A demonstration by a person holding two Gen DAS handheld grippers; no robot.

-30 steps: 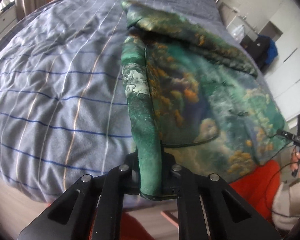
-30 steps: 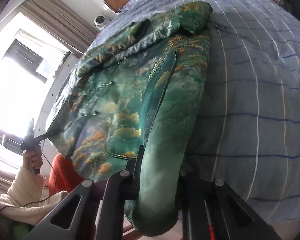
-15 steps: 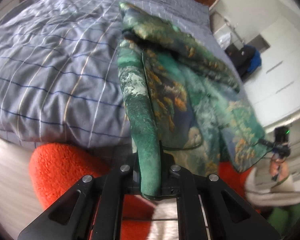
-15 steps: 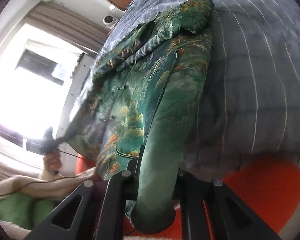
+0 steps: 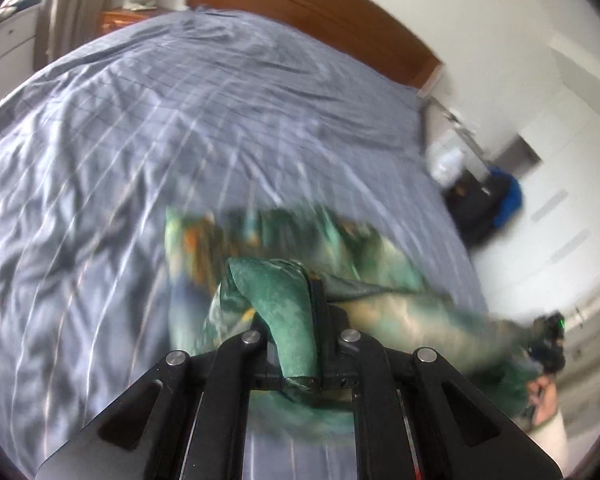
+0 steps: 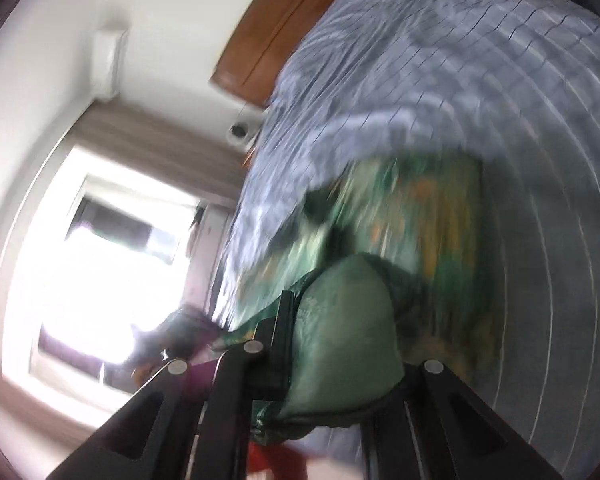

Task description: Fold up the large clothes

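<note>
In the left wrist view the left gripper (image 5: 300,344) pinches a green fold of the printed garment (image 5: 340,248) low in the frame, the rest blurred on the bed (image 5: 180,120) – in the right wrist view the right gripper (image 6: 340,344) clamps another green fold of garment (image 6: 432,216), lower centre.

One green garment (image 5: 296,280), one bed (image 5: 180,120), one headboard (image 5: 312,12), two grippers (image 5: 294,344).

No readable text, labels, brands, numbers or signs, both views motion-blurred
</note>
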